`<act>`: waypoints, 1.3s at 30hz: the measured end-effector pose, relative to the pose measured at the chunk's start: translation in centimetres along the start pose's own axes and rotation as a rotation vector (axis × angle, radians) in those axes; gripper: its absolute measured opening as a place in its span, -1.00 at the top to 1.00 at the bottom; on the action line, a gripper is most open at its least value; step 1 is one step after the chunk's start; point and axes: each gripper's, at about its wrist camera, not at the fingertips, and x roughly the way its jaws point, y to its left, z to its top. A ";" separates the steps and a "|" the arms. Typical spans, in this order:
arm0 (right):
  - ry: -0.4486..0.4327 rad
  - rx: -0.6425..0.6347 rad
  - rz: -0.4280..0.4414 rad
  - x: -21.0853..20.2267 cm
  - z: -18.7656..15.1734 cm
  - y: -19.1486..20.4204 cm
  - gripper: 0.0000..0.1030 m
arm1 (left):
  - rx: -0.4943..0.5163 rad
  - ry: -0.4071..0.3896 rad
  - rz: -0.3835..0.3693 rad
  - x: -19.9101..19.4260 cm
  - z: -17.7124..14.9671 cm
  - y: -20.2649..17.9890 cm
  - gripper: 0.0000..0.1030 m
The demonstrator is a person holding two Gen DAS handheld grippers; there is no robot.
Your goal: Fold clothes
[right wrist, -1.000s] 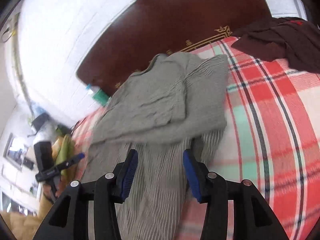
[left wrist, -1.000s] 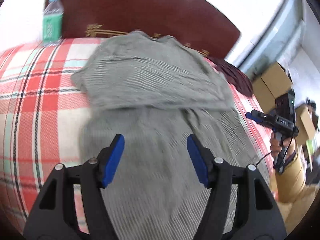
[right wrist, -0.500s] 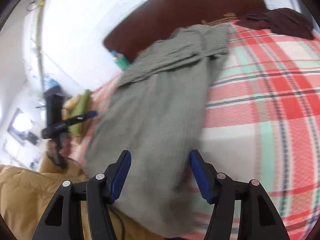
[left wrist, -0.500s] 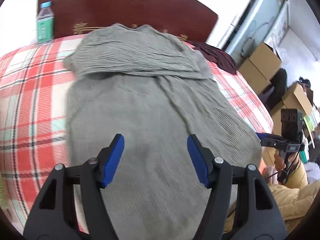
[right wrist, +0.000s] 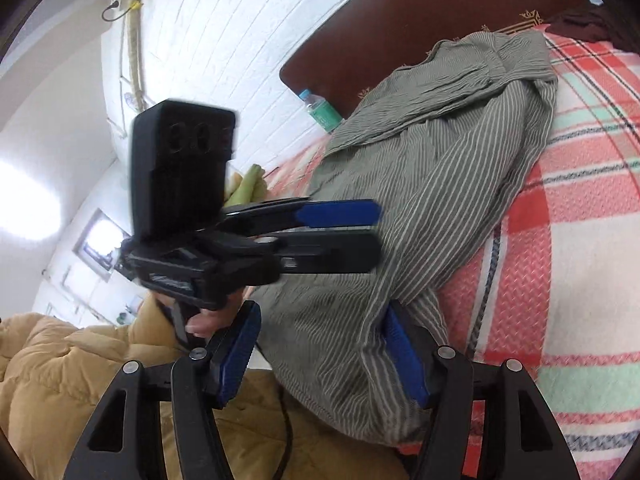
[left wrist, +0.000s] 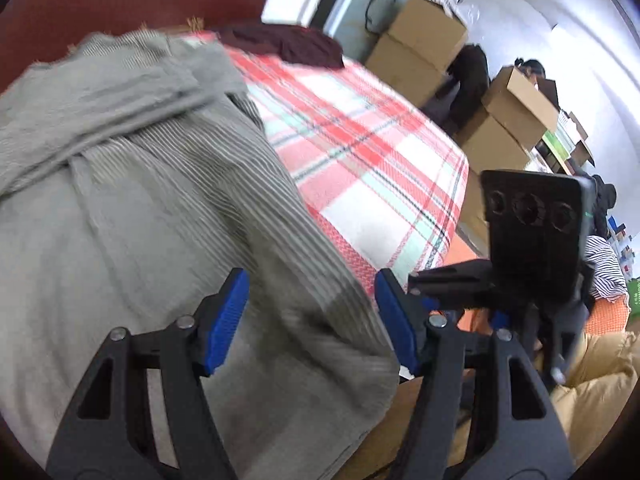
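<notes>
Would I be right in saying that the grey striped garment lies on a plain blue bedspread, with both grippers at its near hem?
Not quite: the bedspread is red, white and mint plaid, as the left wrist view shows. The grey striped garment does lie on it, with both grippers at its near hem.

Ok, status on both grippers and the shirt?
Left gripper open over the hem. Right gripper opening, hem between its jaws. Grey shirt flat on the bed, sleeves folded in. Nothing in the way.

We saw the grey striped shirt (left wrist: 152,208) lying lengthwise on the plaid bed (left wrist: 372,152), sleeves folded across, hem overhanging.
</notes>
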 end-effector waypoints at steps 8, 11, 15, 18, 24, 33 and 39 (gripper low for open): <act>-0.027 0.014 0.026 -1.1 -0.7 -0.5 -0.34 | -0.077 0.062 0.078 1.7 -0.8 1.9 0.49; -0.047 0.027 0.009 -1.5 -0.5 -1.0 -0.34 | -0.146 0.050 0.059 1.0 -1.4 3.6 0.50; -0.069 0.076 -0.011 -1.5 0.6 -2.5 -0.34 | -0.224 0.026 0.019 -0.1 -2.4 5.8 0.50; -0.071 0.109 -0.031 -0.8 1.5 -3.6 -0.34 | -0.265 0.025 0.000 -0.2 -2.8 6.9 0.50; -0.086 0.196 -0.012 0.5 2.9 -5.6 -0.27 | -0.295 0.023 -0.024 0.0 -3.2 7.7 0.50; -0.103 0.209 -0.046 -0.3 2.9 -6.0 -0.26 | -0.330 0.001 -0.078 0.5 -3.4 8.5 0.49; -0.037 0.223 -0.076 2.9 3.1 -5.9 0.26 | -0.340 -0.008 -0.094 0.6 -3.5 8.6 0.49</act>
